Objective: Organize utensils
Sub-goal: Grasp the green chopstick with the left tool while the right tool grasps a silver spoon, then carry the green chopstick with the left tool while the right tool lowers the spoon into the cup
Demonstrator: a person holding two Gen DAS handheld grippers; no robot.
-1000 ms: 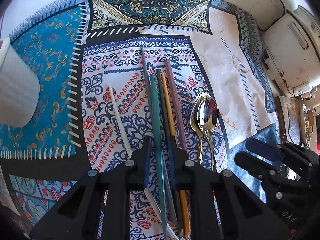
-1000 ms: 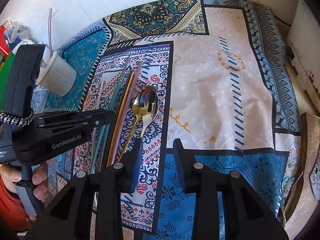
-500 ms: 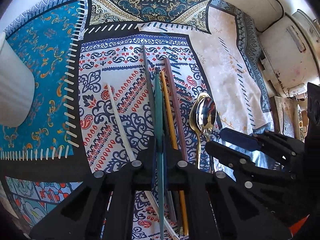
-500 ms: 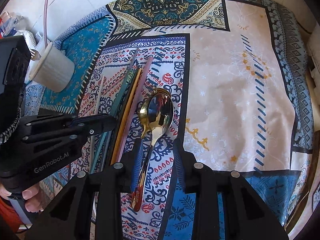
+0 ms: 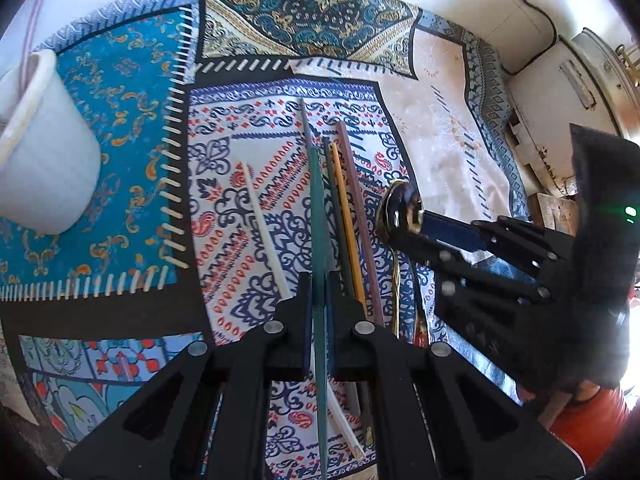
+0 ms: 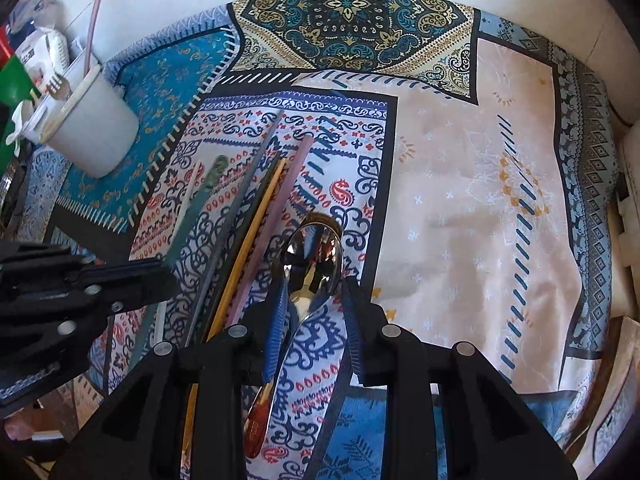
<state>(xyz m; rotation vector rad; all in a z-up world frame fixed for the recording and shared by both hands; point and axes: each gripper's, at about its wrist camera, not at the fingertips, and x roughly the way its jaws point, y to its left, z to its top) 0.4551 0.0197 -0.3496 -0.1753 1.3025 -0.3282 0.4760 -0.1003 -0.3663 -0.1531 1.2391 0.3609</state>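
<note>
The left hand-held gripper (image 5: pixel 318 320) clamps a thin, stiff teal chopstick (image 5: pixel 318 216) mid-length; the right hand-held gripper (image 6: pixel 314 320) is closing around the slick spoon (image 6: pixel 314 256) at its neck.

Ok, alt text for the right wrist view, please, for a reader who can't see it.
The right tool, jaws closing, straddles the neck of a gold spoon lying on a patterned tablecloth. To its left lie several chopsticks; the left tool grips a teal chopstick. A white cup stands at upper left.
</note>
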